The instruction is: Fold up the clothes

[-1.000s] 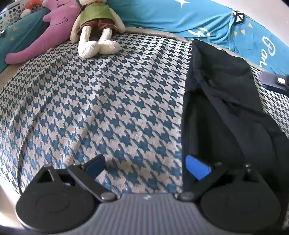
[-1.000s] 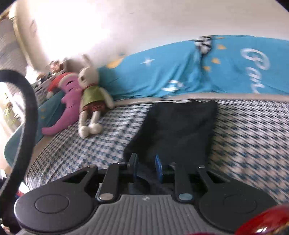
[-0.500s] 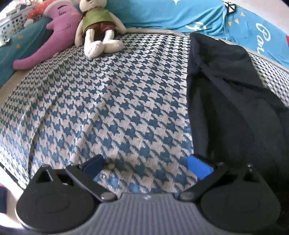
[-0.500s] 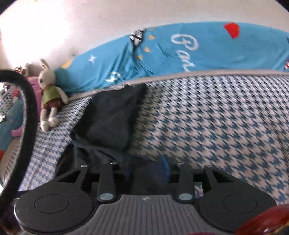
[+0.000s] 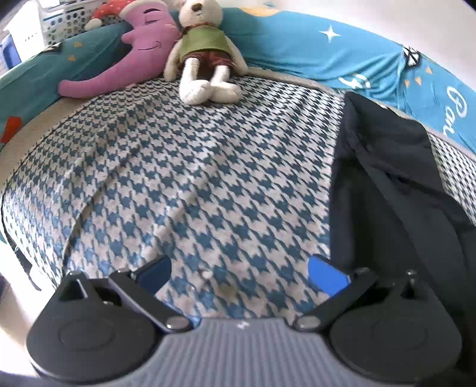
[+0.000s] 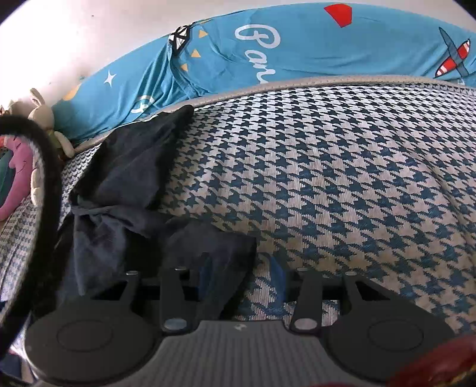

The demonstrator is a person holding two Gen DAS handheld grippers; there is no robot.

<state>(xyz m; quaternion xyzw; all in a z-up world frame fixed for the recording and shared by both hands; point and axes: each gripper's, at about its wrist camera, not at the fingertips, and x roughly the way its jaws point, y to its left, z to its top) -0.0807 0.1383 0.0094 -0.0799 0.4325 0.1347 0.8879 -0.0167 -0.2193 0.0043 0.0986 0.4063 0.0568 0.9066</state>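
A dark garment (image 5: 386, 178) lies on a bed cover (image 5: 193, 178) with a blue and white pattern. It is long and a bit bunched up, with folds in it.

The left gripper (image 5: 239, 272) hangs over the bare cover. Its two blue fingers (image 5: 325, 275) stand wide apart and hold nothing. The dark garment lies just to the right of them. Its near edge comes close beside the right finger, but the cloth is not between the fingers.

The right gripper (image 6: 242, 275) is low over the cover too. Its fingers are partly open, with a gap between them. A corner of the dark garment (image 6: 125, 178) lies over the left finger and reaches into the gap. The right finger (image 6: 278, 277) sits on bare cover. The fingers do not look pressed shut on the cloth. The rest of the garment stretches away to the upper left, toward the blue bedding (image 6: 238, 59) by the wall.

At the far end of the bed, a white toy rabbit (image 5: 205, 50) in a green shirt sits next to a purple soft toy (image 5: 131, 56). Both are well apart from the garment. A white basket (image 5: 53, 26) stands behind them.
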